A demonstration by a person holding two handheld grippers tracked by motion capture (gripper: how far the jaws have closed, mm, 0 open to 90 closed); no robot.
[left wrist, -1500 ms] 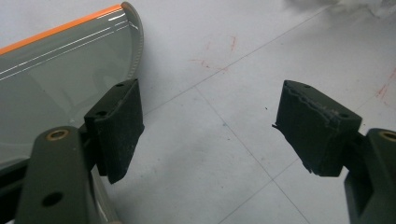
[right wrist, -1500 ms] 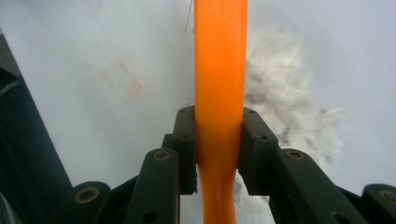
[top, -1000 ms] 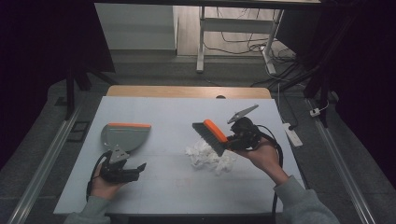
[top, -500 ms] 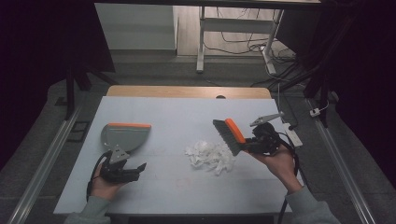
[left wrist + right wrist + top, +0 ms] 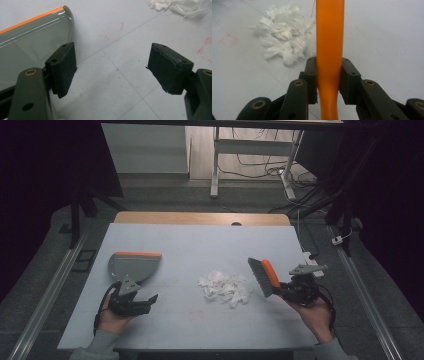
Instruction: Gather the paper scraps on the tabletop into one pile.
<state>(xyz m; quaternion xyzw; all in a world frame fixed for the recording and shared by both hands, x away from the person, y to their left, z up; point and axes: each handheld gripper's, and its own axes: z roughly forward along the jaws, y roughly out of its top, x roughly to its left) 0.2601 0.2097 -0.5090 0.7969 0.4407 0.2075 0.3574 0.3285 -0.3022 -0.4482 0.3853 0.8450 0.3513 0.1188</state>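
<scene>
A hand brush (image 5: pixel 264 276) with an orange back and dark bristles is held just right of a pile of torn white paper (image 5: pixel 225 287). My right gripper (image 5: pixel 284 291) is shut on the brush's orange handle (image 5: pixel 329 50), its pads clamping it from both sides. The paper pile (image 5: pixel 284 32) lies on the table ahead and left of that handle. A grey dustpan (image 5: pixel 132 266) with an orange lip lies flat at the left. My left gripper (image 5: pixel 152 301) rests on the table in front of it, open with nothing between its pads (image 5: pixel 62 68). The dustpan (image 5: pixel 32 47) is at that view's left.
The white tabletop (image 5: pixel 200 245) has a wooden strip along its far edge. A white power strip (image 5: pixel 312 262) hangs off the right side. Metal rails run along the floor on both sides. A desk frame and cables stand behind the table.
My right hand has carried the brush to the right and lower, from over the paper pile to its right side. The left hand and dustpan have stayed put.
</scene>
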